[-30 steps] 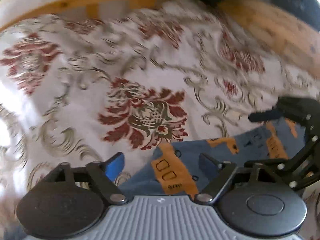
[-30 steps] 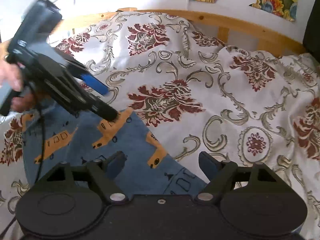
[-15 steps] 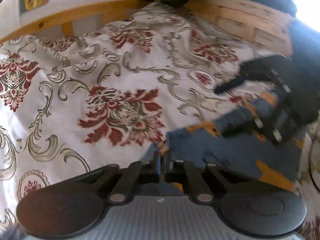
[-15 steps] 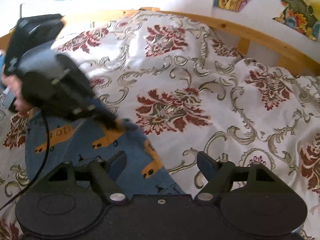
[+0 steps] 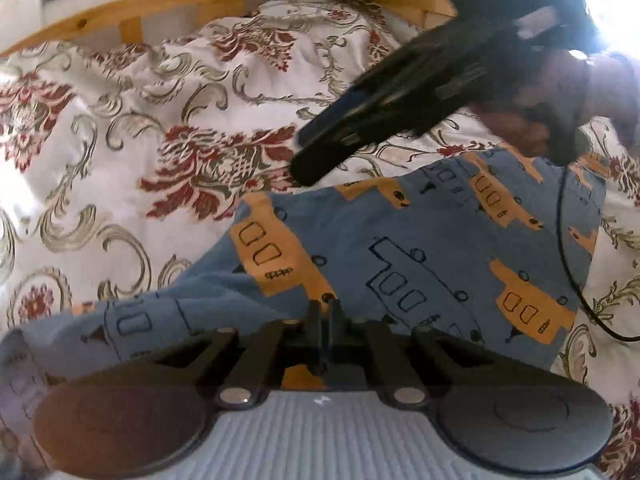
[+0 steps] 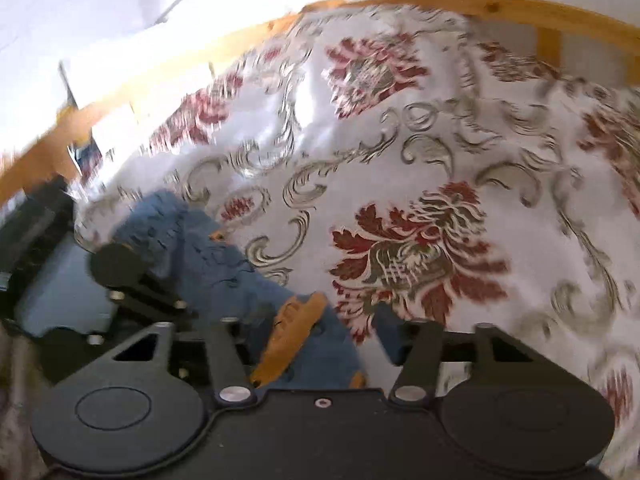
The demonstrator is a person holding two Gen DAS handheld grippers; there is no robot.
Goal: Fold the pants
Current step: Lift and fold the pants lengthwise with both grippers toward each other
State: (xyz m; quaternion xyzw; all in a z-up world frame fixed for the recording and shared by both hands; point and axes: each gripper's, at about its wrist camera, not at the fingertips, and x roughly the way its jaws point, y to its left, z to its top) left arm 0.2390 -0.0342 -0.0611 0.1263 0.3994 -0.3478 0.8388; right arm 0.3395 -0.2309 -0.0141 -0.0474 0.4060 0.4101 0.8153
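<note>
Now I have the left gripper (image 5: 325,312) pinching the near edge of the blue pants (image 5: 420,248) on the floral bedspread (image 5: 120,152), while the right gripper (image 6: 320,320), spread, straddles the cloth and must clamp before I fold.

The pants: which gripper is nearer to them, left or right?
Left. The left gripper is shut on the pants; the right gripper hangs open with pants cloth between its fingers, not gripped.
</note>
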